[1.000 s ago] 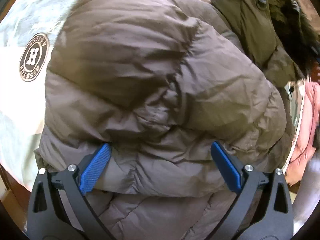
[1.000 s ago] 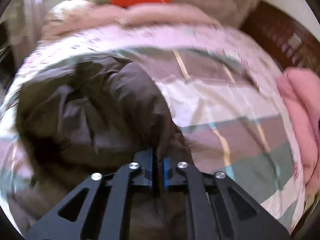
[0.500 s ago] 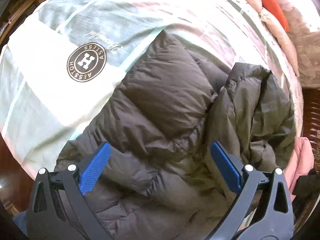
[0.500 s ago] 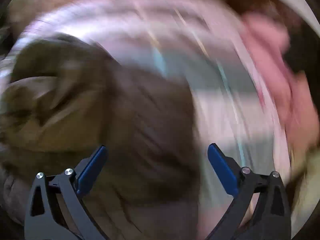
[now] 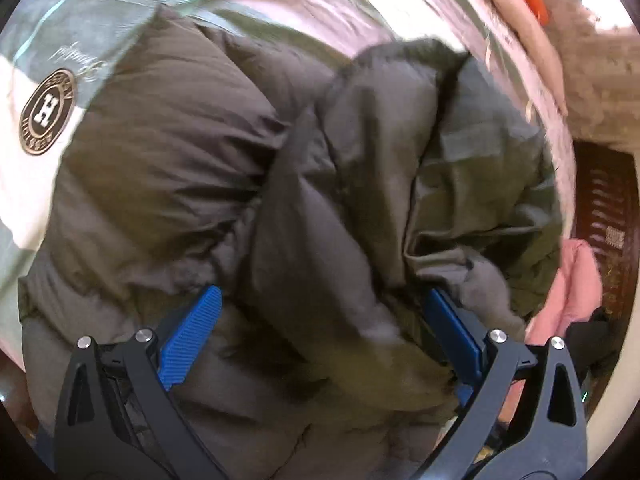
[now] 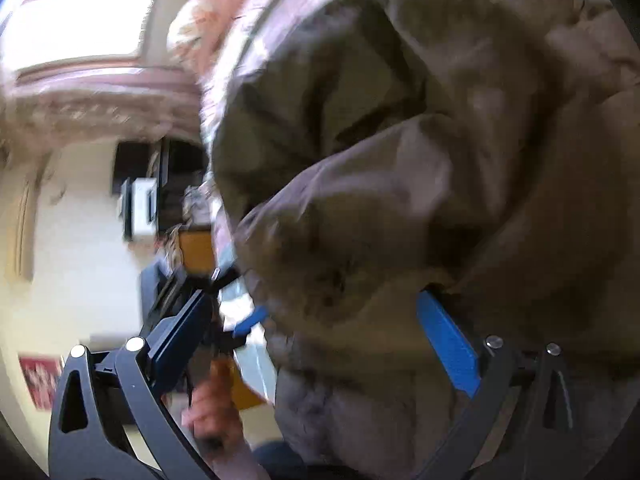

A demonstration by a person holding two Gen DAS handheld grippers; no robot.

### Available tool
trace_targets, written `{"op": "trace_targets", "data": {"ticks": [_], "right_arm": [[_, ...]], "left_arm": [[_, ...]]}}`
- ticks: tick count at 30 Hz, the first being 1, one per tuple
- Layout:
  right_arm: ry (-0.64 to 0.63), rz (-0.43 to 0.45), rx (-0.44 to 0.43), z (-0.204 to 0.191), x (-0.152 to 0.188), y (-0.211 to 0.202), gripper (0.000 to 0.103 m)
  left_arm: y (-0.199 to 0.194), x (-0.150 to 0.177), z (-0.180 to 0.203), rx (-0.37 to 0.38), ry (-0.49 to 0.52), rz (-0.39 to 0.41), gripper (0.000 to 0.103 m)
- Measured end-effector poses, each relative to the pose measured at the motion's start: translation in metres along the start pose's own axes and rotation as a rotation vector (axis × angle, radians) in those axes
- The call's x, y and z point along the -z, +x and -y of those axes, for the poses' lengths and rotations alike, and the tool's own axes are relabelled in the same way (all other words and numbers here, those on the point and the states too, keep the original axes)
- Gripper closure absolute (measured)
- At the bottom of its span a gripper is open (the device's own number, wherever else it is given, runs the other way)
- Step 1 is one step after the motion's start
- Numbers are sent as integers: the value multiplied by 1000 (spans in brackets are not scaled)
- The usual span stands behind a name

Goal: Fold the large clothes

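Brown puffer jacket (image 5: 168,168) fills frame centre, straight ahead of my left gripper (image 5: 320,344); both grippers' fingers apart, right gripper (image 6: 320,340) equally near.

Both wrist views close above jacket (image 5: 248,208).

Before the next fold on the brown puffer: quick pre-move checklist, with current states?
1. Left gripper open: ok, blue pads wide apart over the brown puffer jacket.
2. Right gripper open: ok, nothing clamped between the pads.
3. Jacket lying on the bedspread: ok, but bunched, not flat.
4. Olive-lined section smoothed out: not ok, it is crumpled on the jacket's right side.
5. Clear edge or sleeve to grab: cannot tell, both views are blurred and filled with fabric.
6. Pink garment apart from the jacket: cannot tell, it lies close by the jacket's right edge.
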State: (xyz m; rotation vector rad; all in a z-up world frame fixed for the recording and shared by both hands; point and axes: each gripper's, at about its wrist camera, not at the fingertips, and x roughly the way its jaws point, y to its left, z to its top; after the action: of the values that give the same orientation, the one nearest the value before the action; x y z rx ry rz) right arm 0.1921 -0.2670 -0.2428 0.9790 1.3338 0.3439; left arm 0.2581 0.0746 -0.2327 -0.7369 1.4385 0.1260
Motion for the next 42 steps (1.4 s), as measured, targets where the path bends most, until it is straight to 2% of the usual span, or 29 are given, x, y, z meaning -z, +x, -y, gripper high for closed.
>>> {"op": "trace_targets", "data": {"ticks": [1, 2, 3, 4, 5, 6, 7, 8, 9, 11, 14, 16, 18, 20, 22, 23, 24, 25, 27, 28, 29, 31, 32, 34, 35, 37, 38, 41, 42], "right_arm": [[26, 37, 2, 5, -5, 5, 1], [50, 61, -14, 12, -8, 7, 1], [58, 67, -20, 16, -12, 10, 4], [56, 78, -1, 19, -13, 10, 11], [24, 84, 57, 17, -11, 7, 44], [-15, 81, 79, 15, -8, 5, 71], [-56, 81, 78, 10, -6, 1, 75], [-91, 81, 75, 5, -3, -5, 84], [-130, 75, 81, 0, 0, -11, 86], [-227, 72, 105, -14, 11, -25, 87], [-411, 64, 172, -36, 47, -53, 87], [-488, 39, 200, -41, 68, -67, 87], [-499, -14, 222, -31, 83, -66, 87], [-433, -87, 281, -9, 84, -52, 86], [-389, -131, 349, 10, 81, -34, 62], [-383, -138, 369, 11, 76, -29, 46], [-374, -128, 363, 8, 70, -33, 41], [-369, -104, 356, 2, 66, -41, 38], [-379, 13, 374, -13, 60, -65, 21], [-400, 97, 389, -22, 59, -79, 20], [-424, 171, 394, -31, 58, -91, 19], [-447, 226, 365, -40, 56, -96, 19], [-433, 211, 318, -43, 55, -91, 19], [-373, 129, 211, -34, 55, -85, 19], [-333, 80, 165, -28, 52, -77, 19], [-286, 26, 137, -26, 52, -63, 19], [-284, 9, 141, -28, 52, -59, 19], [-343, -21, 171, -38, 76, -70, 19], [-391, -33, 184, -47, 85, -62, 19]], "left_arm": [[6, 0, 6, -31, 26, -8, 8], [13, 5, 13, -70, 75, -24, 26], [18, 9, 18, -78, 109, -41, 39], [20, 14, 24, -78, 147, -54, 46], [19, 18, 28, -86, 178, -51, 55], [17, 22, 32, -104, 217, -42, 62], [13, 26, 36, -114, 263, -30, 64], [9, 29, 37, -110, 280, -25, 66], [4, 34, 36, -97, 294, -23, 68], [-9, 45, 29, -59, 314, -26, 68], [-29, 69, 22, 2, 359, -71, 68], [-36, 90, 22, 22, 435, -97, 68], [-30, 110, 17, -5, 500, -120, 63], [-13, 122, 8, -57, 517, -170, 55], [4, 120, -6, -100, 471, -214, 53], [5, 118, -9, -89, 448, -218, 53], [0, 114, -9, -71, 430, -212, 53], [-10, 110, -8, -65, 427, -175, 53], [-36, 107, -6, -86, 454, -64, 52], [-51, 109, -3, -102, 477, 10, 51], [-67, 111, 5, -119, 509, 108, 45], [-90, 123, 14, -139, 554, 244, 34], [-92, 123, 22, -141, 562, 268, 29], [-89, 116, 37, -77, 551, 227, 24], [-77, 113, 40, 9, 526, 142, 19], [-48, 108, 45, 157, 463, -31, 18], [-32, 106, 46, 196, 414, -98, 17], [3, 102, 47, 197, 314, -179, 19], [12, 102, 46, 195, 300, -200, 37]]}}
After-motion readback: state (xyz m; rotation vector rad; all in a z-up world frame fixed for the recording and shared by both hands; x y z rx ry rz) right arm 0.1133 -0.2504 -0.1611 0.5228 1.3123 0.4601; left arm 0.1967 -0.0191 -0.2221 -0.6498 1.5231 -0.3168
